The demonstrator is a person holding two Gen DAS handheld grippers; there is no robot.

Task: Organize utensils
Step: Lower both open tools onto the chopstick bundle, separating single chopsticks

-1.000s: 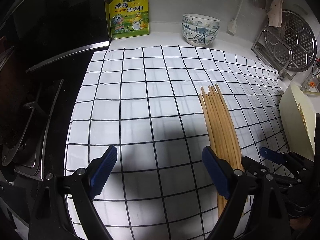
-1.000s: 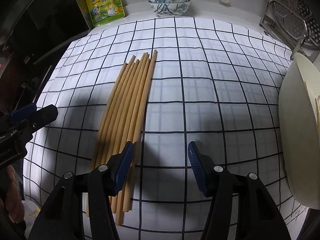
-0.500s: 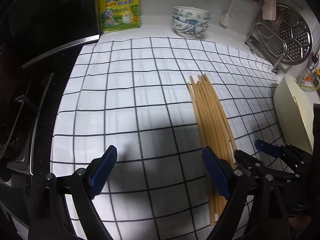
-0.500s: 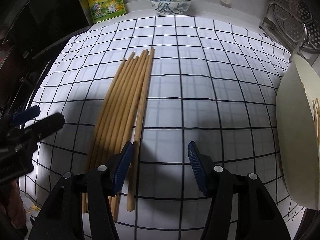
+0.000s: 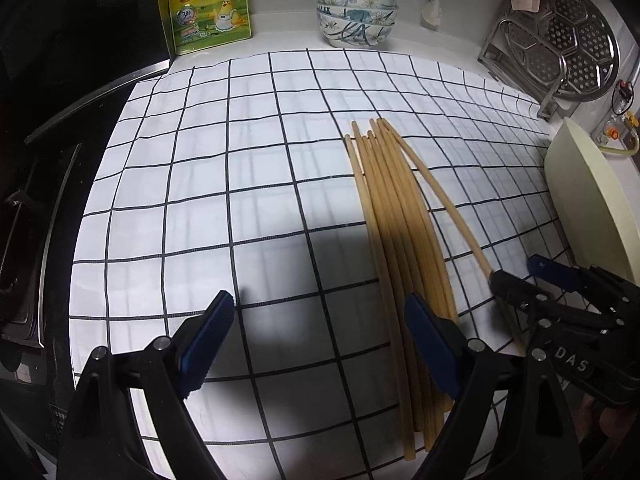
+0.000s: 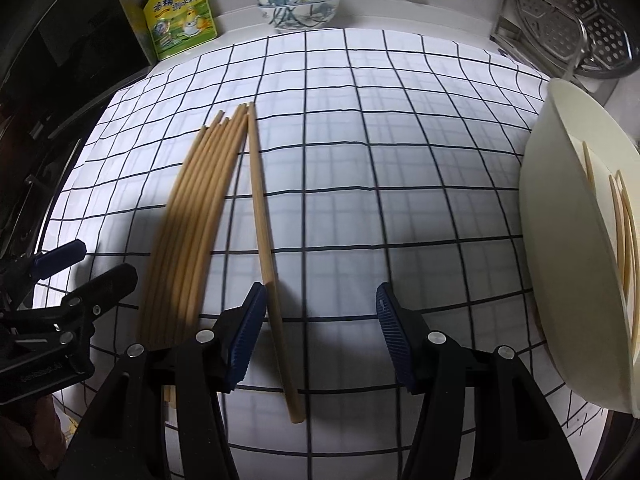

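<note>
Left wrist view: your left gripper (image 5: 316,344) hangs over the checked cloth (image 5: 248,184), jaws wide apart, nothing between them. The chopsticks (image 5: 400,240) lie in a bundle on the cloth, running away from you; your right-hand pad sits over their near ends, and you cannot tell if it touches. One stick (image 5: 448,208) is splayed off the bundle's right side, its near end hidden behind your right gripper (image 5: 520,276). A cream holder (image 5: 588,200) stands at the cloth's right edge. Behind the cloth: yellow pouch (image 5: 208,4), stacked bowls (image 5: 356,16), steamer rack (image 5: 560,52).

Right wrist view: your right gripper (image 6: 320,336) has its jaws partly open, gripping nothing. The stick (image 6: 264,216) lies on the cloth (image 6: 400,160) just inside your left pad, slanting between the jaws; the right pad is well clear of it. The bundle (image 6: 192,216) lies just left, blurred. Left gripper (image 6: 80,268) shows at the left edge. The holder (image 6: 560,240) at right has chopsticks inside it.
</note>
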